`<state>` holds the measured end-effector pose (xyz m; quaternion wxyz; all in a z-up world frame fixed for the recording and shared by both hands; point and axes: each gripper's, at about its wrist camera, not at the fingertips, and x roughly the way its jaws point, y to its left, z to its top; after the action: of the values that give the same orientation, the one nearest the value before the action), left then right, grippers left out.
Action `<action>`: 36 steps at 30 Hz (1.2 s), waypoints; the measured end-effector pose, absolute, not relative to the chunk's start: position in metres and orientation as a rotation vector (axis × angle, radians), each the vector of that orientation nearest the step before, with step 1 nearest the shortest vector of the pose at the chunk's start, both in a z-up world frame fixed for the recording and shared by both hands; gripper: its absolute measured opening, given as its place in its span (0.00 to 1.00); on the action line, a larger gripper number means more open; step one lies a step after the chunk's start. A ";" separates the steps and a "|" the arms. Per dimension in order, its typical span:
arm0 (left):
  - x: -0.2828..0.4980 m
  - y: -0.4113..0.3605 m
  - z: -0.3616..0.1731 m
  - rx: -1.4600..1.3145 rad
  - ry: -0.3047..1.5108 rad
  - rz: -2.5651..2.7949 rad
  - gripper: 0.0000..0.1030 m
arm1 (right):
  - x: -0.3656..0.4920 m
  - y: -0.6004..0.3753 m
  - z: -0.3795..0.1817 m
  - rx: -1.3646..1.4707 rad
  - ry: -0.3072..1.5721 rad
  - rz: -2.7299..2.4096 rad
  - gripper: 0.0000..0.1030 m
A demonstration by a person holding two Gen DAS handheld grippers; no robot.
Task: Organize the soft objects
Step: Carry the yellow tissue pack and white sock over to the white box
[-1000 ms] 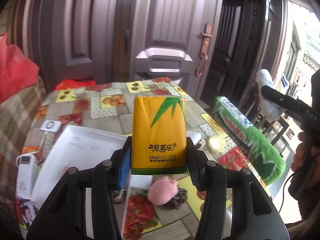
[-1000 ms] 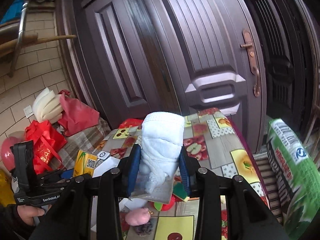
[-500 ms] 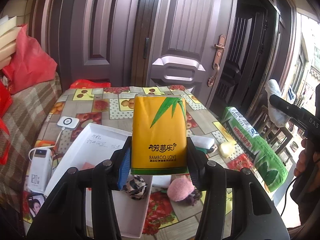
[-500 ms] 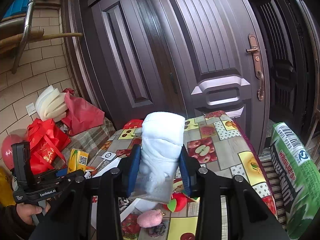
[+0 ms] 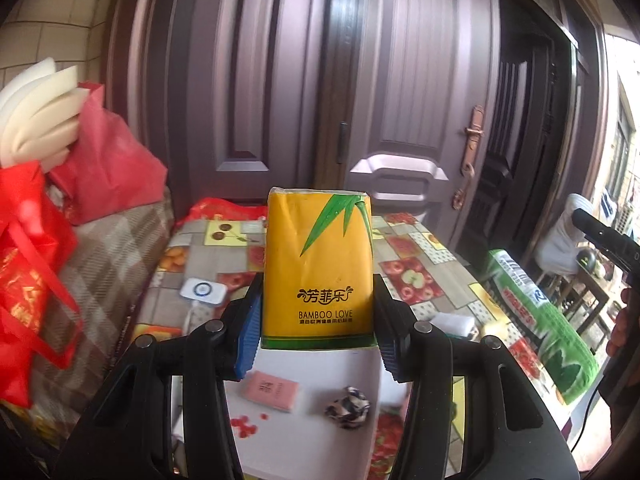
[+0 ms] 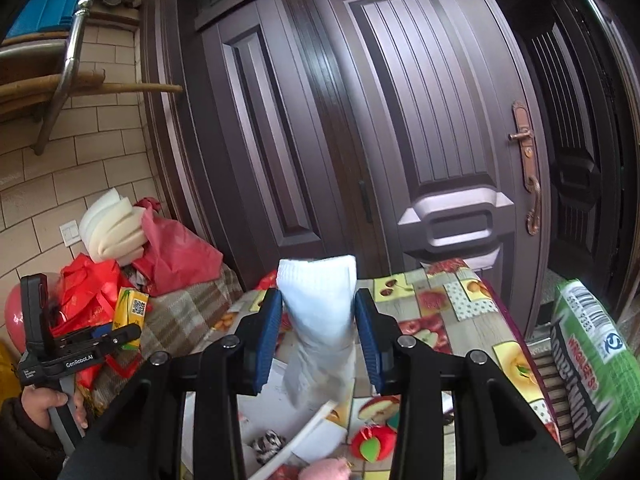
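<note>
- The left tongs (image 5: 318, 320) are clamped on an upright yellow plastic tissue pack printed with green bamboo leaves (image 5: 319, 264), held above the shallow white cardboard box (image 5: 320, 432).
- The right tongs (image 6: 318, 336) pinch a rolled white cotton sock (image 6: 320, 312), which hangs over the same box's edge.
- In the box lie a pink packet (image 5: 272, 390) at 7 o'clock and a patterned scrunchie (image 5: 347, 406) at 5 o'clock below the pack.
- To do this well, I'd lower the pack flat into bare space and not let go until it rests.
- The sock sags, so it wants setting down gently on the fruit-patterned tabletop (image 5: 404, 264) side.
</note>
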<state>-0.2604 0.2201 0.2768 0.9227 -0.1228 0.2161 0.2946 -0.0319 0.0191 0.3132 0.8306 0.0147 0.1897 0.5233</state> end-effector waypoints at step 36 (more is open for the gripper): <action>-0.253 0.233 0.232 -0.356 0.480 0.499 0.48 | -0.049 -0.027 0.072 -0.687 1.132 1.080 0.81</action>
<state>-0.2534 0.2332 0.2319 0.9252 -0.1734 0.2338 0.2434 -0.0491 -0.0270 0.0719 0.6566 -0.3032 0.4997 0.4768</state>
